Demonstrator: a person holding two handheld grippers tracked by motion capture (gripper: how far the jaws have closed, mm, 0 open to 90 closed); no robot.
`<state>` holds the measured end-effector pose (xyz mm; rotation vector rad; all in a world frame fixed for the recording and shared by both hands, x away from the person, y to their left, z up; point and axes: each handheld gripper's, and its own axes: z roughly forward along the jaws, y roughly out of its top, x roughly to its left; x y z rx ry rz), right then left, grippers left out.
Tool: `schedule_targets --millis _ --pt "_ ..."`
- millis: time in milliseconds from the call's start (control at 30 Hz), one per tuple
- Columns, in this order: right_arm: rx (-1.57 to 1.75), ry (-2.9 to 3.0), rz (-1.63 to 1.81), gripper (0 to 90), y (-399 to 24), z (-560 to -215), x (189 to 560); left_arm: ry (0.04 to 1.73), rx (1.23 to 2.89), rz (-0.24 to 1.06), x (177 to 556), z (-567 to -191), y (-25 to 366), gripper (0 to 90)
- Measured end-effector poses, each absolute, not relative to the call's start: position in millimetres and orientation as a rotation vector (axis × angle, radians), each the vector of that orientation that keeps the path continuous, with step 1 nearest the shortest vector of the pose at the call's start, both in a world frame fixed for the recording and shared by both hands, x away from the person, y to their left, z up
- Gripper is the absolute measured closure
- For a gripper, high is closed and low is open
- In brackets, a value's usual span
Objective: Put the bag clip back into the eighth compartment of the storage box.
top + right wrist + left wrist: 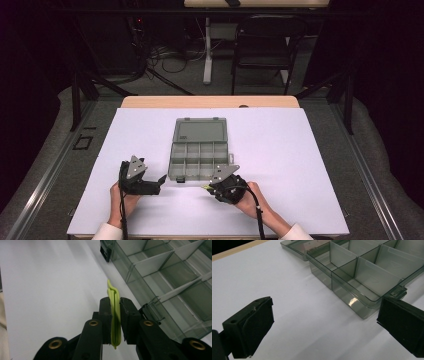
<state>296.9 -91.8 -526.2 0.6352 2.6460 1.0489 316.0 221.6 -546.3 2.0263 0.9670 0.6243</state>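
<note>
Yellow-green clip (114, 315) sits pinched edge-on between the fingers of my right gripper (115, 320), which I have low over the white table (300, 150) just beside the near right corner of the grey compartment box (199, 159). That box lies open in the middle of the table with its lid (200, 131) folded flat on the far side, and I see nothing in its compartments. My left gripper (324, 322) has its fingers spread wide with nothing between them, close to the box's near left corner.
</note>
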Motion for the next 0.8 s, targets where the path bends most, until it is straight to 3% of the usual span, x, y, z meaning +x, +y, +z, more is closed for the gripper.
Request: schedule_targets --millis 800 --pt "0.676 2.534 1.117 79.9 -109.5 -507.3 304.6 0.960 2.029 0.633 314.5 -546.6 218.3 0.1"
